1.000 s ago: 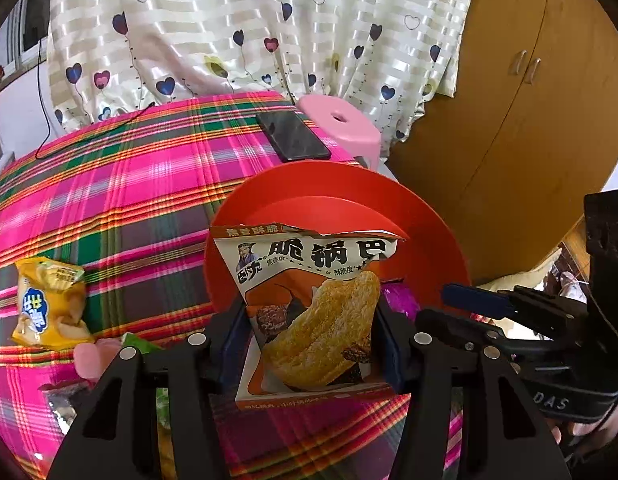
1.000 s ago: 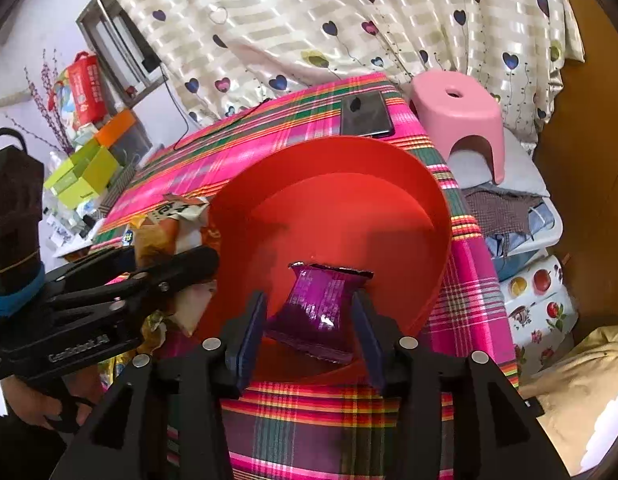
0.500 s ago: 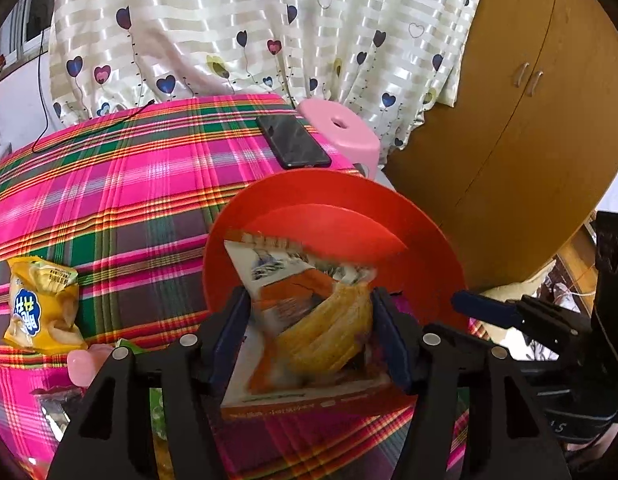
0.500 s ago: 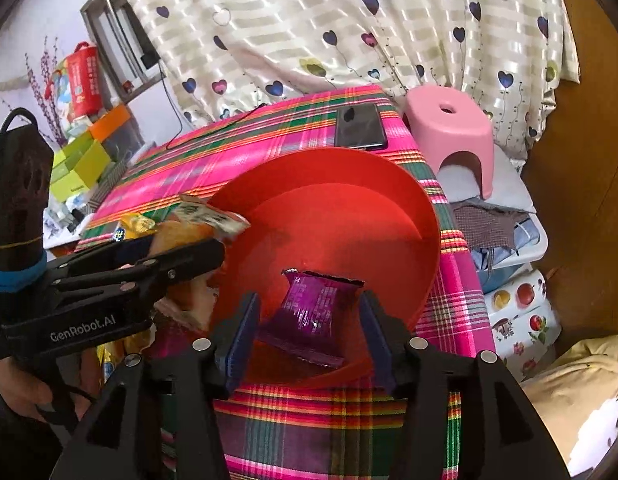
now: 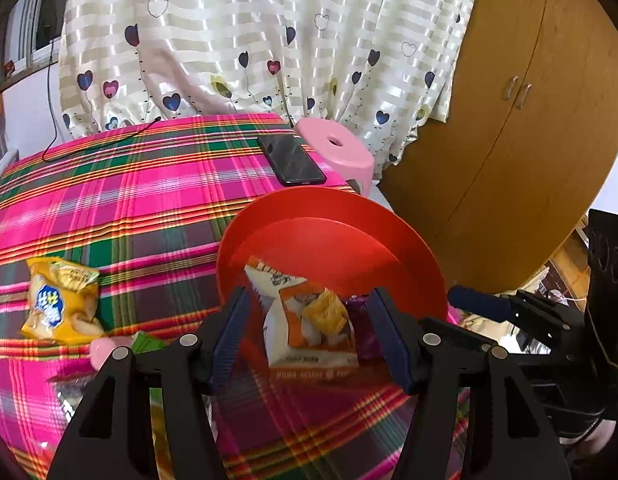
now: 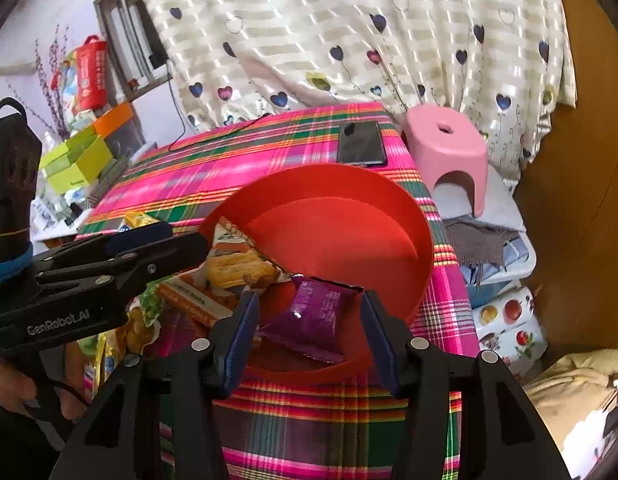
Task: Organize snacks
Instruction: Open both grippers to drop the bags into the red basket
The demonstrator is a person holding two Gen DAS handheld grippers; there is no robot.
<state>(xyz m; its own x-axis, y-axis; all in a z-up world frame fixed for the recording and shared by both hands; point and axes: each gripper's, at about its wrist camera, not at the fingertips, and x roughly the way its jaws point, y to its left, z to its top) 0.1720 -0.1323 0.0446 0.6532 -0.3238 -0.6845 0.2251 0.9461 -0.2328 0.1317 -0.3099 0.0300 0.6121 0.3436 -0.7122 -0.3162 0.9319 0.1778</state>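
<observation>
A red bowl (image 5: 333, 220) stands on the plaid cloth near the table's right edge; it also shows in the right wrist view (image 6: 349, 200). An orange-and-white crisp packet (image 5: 309, 320) lies over the bowl's near rim, free between the spread jaws of my open left gripper (image 5: 309, 336). It also shows in the right wrist view (image 6: 229, 268). A purple snack packet (image 6: 309, 316) lies in the bowl, free between the spread jaws of my open right gripper (image 6: 309, 336).
A yellow snack bag (image 5: 61, 300) and more small packets (image 5: 121, 348) lie left of the bowl. A black phone (image 5: 291, 158) lies at the table's far edge. A pink stool (image 6: 445, 148) and a wooden wardrobe (image 5: 509, 120) stand beyond the table.
Both grippers have opened. The left let go of the orange crisp packet and the right let go of the purple packet, and both packets dropped at the bowl. Both grippers drew back slightly.
</observation>
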